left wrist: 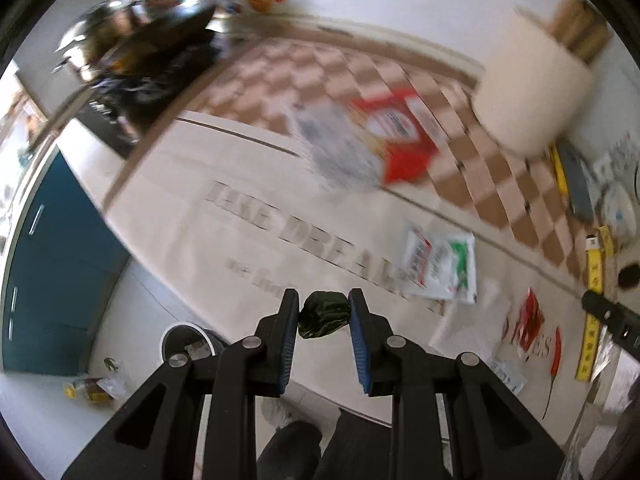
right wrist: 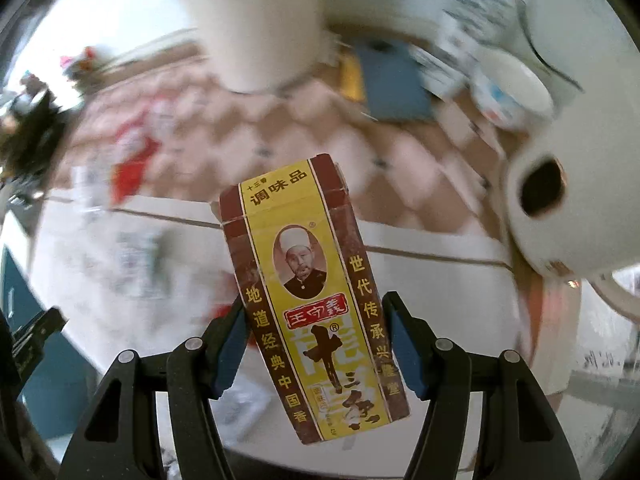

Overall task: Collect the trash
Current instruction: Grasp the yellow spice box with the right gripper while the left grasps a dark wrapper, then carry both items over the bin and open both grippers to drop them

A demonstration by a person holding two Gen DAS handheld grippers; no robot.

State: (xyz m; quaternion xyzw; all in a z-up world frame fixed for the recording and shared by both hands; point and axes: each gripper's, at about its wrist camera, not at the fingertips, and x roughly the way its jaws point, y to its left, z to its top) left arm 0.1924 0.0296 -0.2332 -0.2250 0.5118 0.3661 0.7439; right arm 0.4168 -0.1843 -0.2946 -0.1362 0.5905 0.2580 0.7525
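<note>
My left gripper point(left wrist: 323, 304) is shut on a small crumpled dark green wrapper point(left wrist: 324, 314), held above the table edge. On the table lie a white and green packet point(left wrist: 442, 266), a red and white packet point(left wrist: 404, 134), a clear plastic bag point(left wrist: 340, 148) and a red wrapper point(left wrist: 530, 324). A dark trash bin point(left wrist: 190, 346) stands on the floor below left. My right gripper point(right wrist: 316, 312) is shut on a yellow and brown seasoning box point(right wrist: 312, 300), held upright above the table.
A tall white cylinder point(left wrist: 528, 96) stands at the table's back. A toilet paper roll point(right wrist: 560, 216), a paper cup point(right wrist: 512, 96) and a blue pad point(right wrist: 394, 84) lie at the right. A teal cabinet point(left wrist: 52, 272) is on the left. A bottle point(left wrist: 92, 390) lies on the floor.
</note>
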